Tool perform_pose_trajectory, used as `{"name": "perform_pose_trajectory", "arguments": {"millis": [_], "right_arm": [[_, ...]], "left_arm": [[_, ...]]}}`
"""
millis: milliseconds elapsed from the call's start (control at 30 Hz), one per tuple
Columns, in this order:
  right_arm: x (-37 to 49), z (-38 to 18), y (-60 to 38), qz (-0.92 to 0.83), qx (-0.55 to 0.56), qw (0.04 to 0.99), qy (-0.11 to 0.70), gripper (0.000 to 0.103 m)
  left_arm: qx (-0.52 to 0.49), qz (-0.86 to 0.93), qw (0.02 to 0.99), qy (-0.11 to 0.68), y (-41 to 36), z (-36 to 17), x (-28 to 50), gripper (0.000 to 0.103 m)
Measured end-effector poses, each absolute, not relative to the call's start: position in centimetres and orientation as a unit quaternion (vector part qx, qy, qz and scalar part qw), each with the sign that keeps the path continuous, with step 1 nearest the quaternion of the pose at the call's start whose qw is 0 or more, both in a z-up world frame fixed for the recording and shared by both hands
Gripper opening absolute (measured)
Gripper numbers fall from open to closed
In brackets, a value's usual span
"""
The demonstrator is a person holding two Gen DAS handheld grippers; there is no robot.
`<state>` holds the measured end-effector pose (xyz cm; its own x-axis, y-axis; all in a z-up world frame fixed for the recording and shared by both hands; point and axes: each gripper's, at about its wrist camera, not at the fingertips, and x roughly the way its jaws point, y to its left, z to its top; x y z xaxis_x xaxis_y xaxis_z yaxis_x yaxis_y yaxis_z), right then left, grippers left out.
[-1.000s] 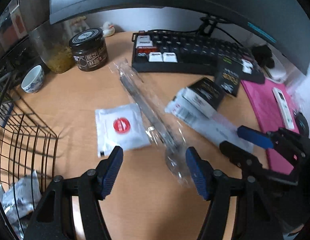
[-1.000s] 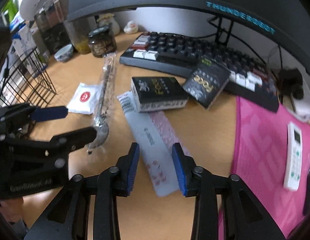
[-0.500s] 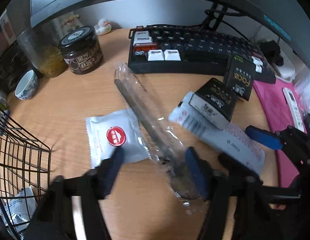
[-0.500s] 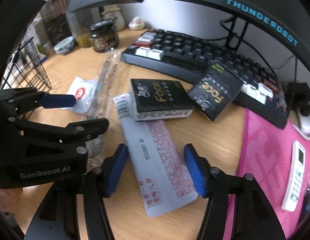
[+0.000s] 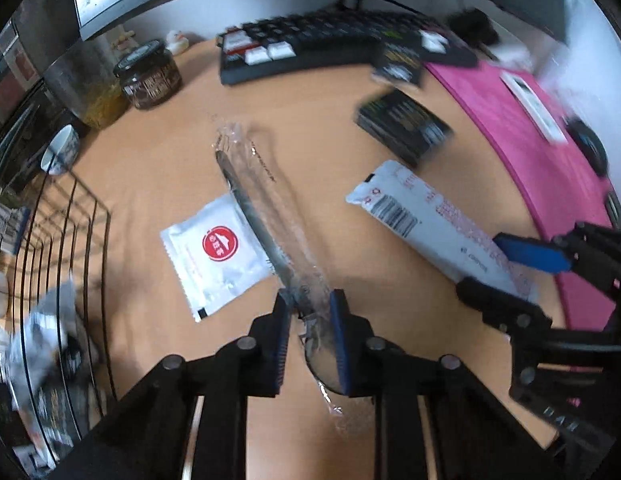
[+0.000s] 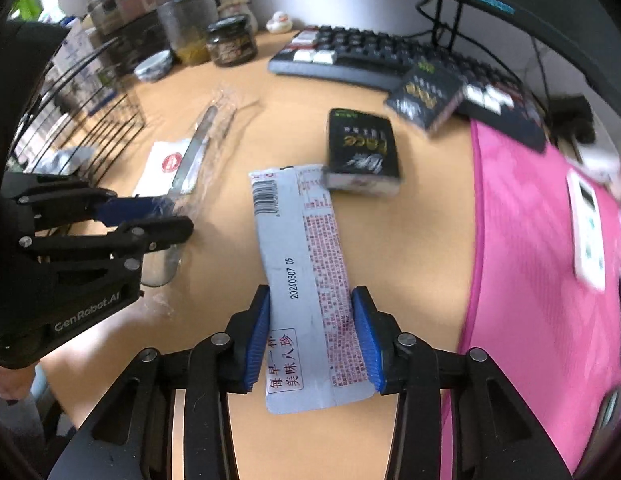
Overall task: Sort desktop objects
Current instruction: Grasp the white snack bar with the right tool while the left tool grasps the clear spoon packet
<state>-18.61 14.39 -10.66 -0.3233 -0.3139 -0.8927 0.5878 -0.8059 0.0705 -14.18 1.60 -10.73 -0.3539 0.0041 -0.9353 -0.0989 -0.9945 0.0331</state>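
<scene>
The left gripper (image 5: 308,336) is narrowed around a metal spoon in a crinkled clear plastic sleeve (image 5: 266,216), its jaws closing with the spoon's neck between the ribbed blue pads. The sleeve runs from the pads toward 11 o'clock across the smooth wooden desk (image 5: 158,168). A flat white square sachet (image 5: 214,252) with 1 red round mark lies touching the sleeve at its 9 o'clock side. The right gripper (image 6: 310,340) has its jaws closing on a long pale flat snack packet (image 6: 298,264) printed with a barcode; both pads are seen at the packet's long edges.

A second ago the left jaws stood wide and short of the spoon; the right jaws were just short of the packet's near end.

2 matte black rectangular boxes are counted: 1 (image 6: 362,148) at the packet's far end, 1 (image 6: 426,96) leaning on the keyboard (image 6: 374,56). 1 black wire basket (image 5: 58,248) stands at 9 o'clock, 1 pink mat (image 6: 530,240) at 3 o'clock.
</scene>
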Motion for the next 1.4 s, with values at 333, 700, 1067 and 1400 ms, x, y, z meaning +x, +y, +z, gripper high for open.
{"name": "perform_pose_trajectory", "arguments": {"millis": [333,700,1067,1400], "right_arm": [[-12.1,-10.1,15.5,-0.818,0.478,0.273,0.164,0.046],[-13.8,-11.4,14.3,-0.822,0.469,0.273,0.169,0.058],[-14.3,-11.2,15.2,-0.825,0.474,0.267,0.15,0.041],[-13.8,-10.3,15.6,-0.828,0.473,0.269,0.134,0.038]], "left_arm": [[-0.574,0.817,0.051,0.022,1.6,-10.3,-8.4,0.056],[-0.557,0.83,0.012,0.027,0.9,-11.3,-11.2,0.066],[-0.54,0.839,0.015,0.067,2.5,-11.3,-10.8,0.022],[-0.523,0.85,0.018,0.054,1.9,-9.1,-9.9,0.009]]}}
